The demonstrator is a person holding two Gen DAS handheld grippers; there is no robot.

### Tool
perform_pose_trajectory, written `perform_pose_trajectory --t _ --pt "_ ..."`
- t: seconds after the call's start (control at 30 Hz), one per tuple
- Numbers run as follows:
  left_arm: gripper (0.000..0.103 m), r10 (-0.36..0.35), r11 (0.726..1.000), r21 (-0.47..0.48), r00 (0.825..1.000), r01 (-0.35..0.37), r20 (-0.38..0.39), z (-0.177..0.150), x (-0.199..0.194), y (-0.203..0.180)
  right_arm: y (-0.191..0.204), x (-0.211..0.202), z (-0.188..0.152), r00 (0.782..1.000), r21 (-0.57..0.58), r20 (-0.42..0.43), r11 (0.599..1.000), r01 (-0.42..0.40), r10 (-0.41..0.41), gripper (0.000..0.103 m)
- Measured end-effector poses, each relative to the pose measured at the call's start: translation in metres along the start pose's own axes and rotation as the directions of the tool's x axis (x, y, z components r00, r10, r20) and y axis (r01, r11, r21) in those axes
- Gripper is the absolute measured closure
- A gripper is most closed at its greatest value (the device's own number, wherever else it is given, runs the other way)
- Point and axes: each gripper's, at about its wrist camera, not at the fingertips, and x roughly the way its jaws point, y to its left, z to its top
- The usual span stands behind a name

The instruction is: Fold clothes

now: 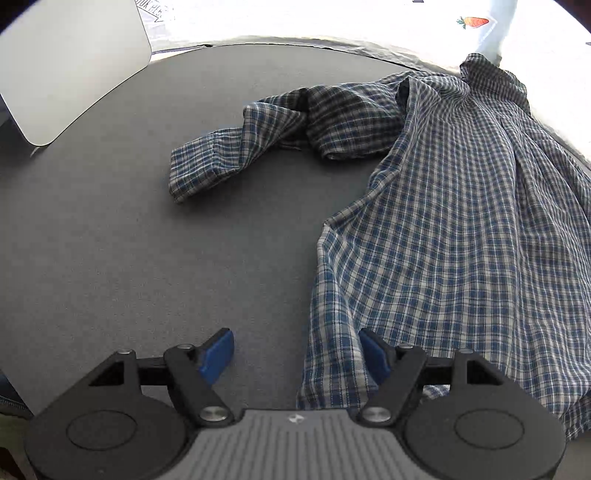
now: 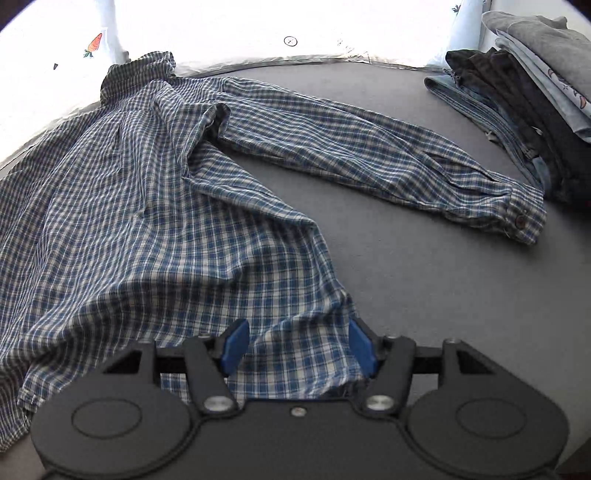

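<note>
I see the plaid shirt [image 2: 147, 206] lying spread on the grey bench [image 2: 424, 295], collar at the far edge and hem toward me. I use the shirt as my landmark.

My left hand-held gripper [image 1: 297, 354] sits at the shirt's near hem, on its left corner. Its blue pads [image 1: 218, 356] stand apart; the hem corner lies in the gap, close against the right-hand pad, while the left-hand pad is over bare bench. I see no pinch on the cloth.

My right hand-held gripper [image 2: 299, 347] is over the shirt's near hem at the right corner. Its blue pads [image 2: 236, 345] also stand apart, with plaid cloth lying loose between them; the right-hand pad is just at the cloth's edge. Whether either pad touches the fabric I cannot tell.

In the right wrist view, one sleeve [image 2: 388, 162] stretches away from the shirt's body to the right, fairly straight, its buttoned cuff [image 2: 524, 218] ending near a stack of folded clothes [image 2: 524, 92] at the far right of the bench.

In the left wrist view, the other sleeve [image 1: 258, 136] lies to the left of the shirt's body, crumpled and bent. Beyond it, well apart at the far left, stands a flat grey panel [image 1: 70, 66]. Past the shirt's collar there is a white printed cloth [image 1: 369, 18] with a small carrot motif [image 1: 474, 21].
</note>
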Motion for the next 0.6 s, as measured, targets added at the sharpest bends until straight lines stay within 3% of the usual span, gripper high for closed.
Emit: perform_pose_trajectory --t 0.13,0.37,0.6 --pt "0.027 -0.104 0.993 -0.056 0.994 0.104 -0.009 -0.004 -0.007 0.008 -0.006 -0.005 -0.008 1.000 0.031 0.005 0.999 0.022 -0.022 0.033" --pt "0.027 -0.189 0.975 -0.116 0.982 0.188 -0.001 -0.010 -0.010 0.012 -0.019 -0.009 -0.022 1.000 0.110 0.009 0.994 -0.007 0.006 0.037" --pt "0.027 -0.345 0.910 -0.243 0.939 0.337 0.013 -0.003 -0.010 0.028 -0.027 -0.012 -0.015 0.999 0.172 0.035 0.984 -0.038 0.032 0.038"
